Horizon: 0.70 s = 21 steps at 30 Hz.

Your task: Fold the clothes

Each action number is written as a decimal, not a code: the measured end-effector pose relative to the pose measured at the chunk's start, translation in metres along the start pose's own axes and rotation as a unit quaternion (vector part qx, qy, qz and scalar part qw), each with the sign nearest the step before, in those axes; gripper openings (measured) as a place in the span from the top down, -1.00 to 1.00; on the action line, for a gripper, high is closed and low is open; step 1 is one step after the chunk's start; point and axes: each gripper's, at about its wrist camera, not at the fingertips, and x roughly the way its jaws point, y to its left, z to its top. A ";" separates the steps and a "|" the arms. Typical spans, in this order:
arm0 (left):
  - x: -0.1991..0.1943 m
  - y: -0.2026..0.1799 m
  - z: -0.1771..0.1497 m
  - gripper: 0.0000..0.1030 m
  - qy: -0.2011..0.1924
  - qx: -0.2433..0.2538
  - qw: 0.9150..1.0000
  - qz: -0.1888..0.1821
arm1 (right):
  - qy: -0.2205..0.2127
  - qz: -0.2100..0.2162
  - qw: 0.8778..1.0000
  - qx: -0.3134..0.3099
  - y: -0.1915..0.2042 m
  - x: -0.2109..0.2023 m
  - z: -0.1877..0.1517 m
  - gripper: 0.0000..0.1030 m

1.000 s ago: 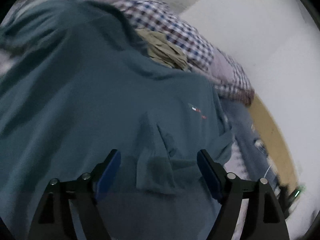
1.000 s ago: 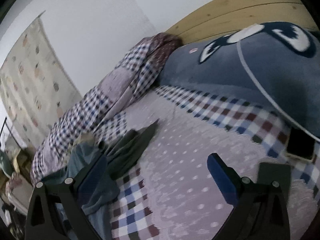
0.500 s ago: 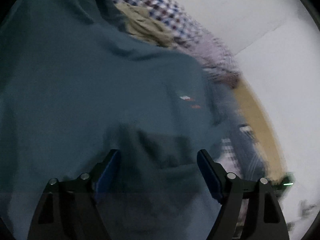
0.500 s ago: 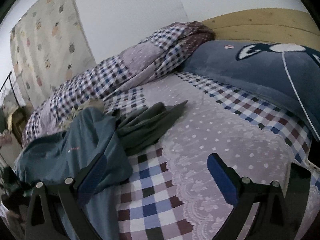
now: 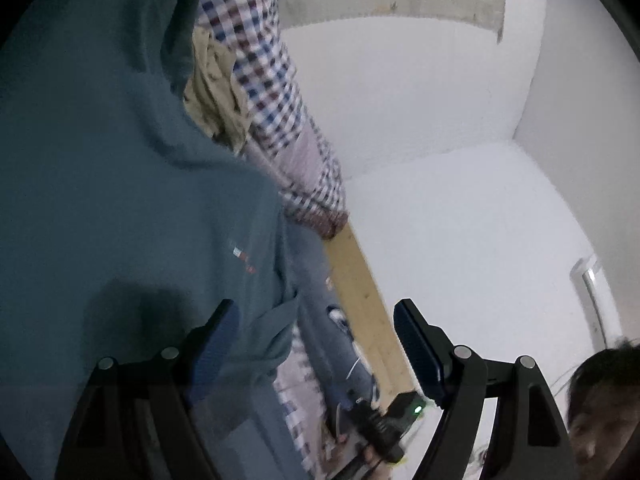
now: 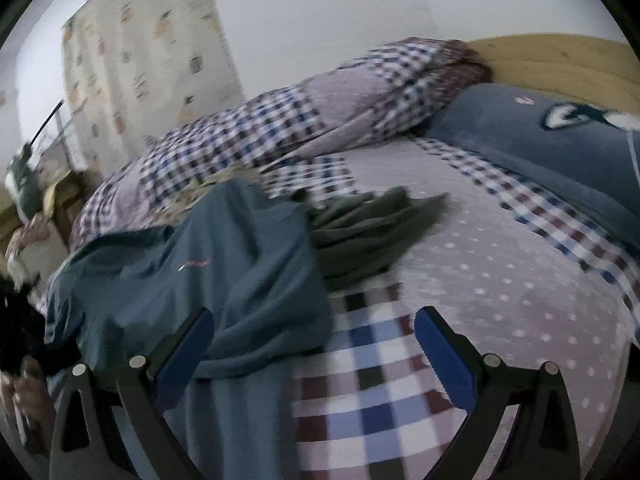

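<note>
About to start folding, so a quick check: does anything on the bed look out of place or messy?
Yes: the teal shirt lies crumpled, partly overlapping a bunched dark green garment. A rumpled tan garment sits wedged against the checked quilt.

My left claw has black arms and blue finger pads; same black and blue on my right claw; crumpled teal cotton shirt with a small red-white-blue chest mark; dark olive-green garment beside it; bedsheet is pale lilac with white dots, bordered in blue, maroon and white check; rolled quilt in the same check and lilac; slate-blue plush pillow with a white and navy motif; light pine headboard; cream curtain with small multicoloured prints; khaki cloth; white wall.
</note>
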 end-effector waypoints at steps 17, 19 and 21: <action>-0.003 0.005 -0.039 -0.57 0.071 -0.077 0.970 0.221 | 0.000 0.021 0.999 -0.032 0.043 0.023 -0.008 -0.99; -0.001 -0.001 -0.048 -0.56 0.072 -0.083 0.964 0.244 | -0.007 0.028 0.998 -0.047 0.053 0.020 -0.010 -0.99; 0.001 -0.007 -0.054 -0.56 0.074 -0.087 0.958 0.264 | -0.014 0.035 0.997 -0.062 0.063 0.017 -0.012 -0.99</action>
